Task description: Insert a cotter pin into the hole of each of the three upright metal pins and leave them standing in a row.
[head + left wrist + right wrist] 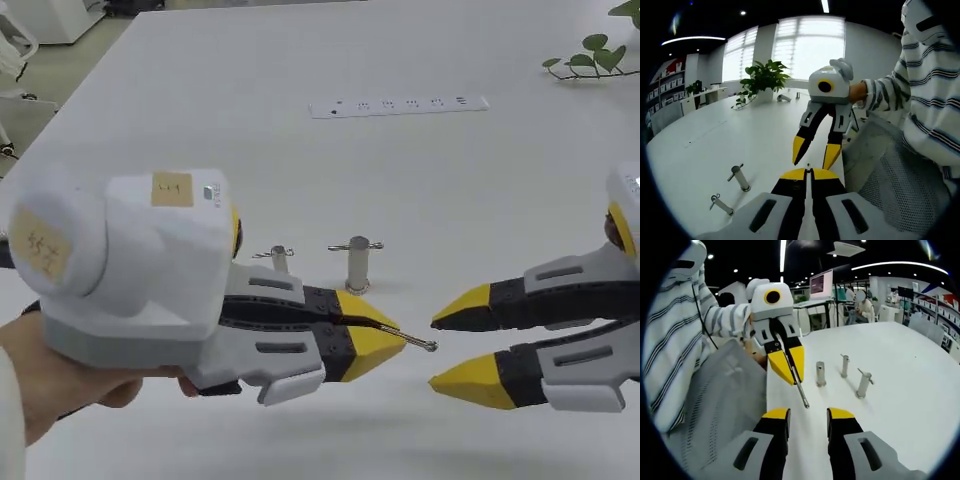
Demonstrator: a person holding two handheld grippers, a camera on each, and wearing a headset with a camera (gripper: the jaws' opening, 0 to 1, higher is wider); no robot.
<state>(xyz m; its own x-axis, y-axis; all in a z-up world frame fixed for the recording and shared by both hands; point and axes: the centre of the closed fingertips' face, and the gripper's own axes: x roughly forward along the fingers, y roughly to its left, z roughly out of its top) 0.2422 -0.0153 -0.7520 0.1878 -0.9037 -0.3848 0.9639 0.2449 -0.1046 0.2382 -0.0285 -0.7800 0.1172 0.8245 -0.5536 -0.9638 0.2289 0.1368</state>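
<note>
Holding cotter (pixel 415 341) above desk (pixel 420 180), left gripper (pixel 397 336) fingers clenched on it; right gripper (pixel 432 351) fingers spread. Two pins (pixel 863 384) fitted, bare pin (pixel 820 374) stood beside. Last insertion seemed pending; next needed tip aligned with hole.

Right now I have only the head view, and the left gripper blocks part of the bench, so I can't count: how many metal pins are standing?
Observer: Three. The right gripper view shows a third pin standing in the stretch that the left gripper blocks for you.
Operator: Does it carry a cotter pin?
Observer: No, its top looks bare. The middle pin and the end pin each carry one.
</note>
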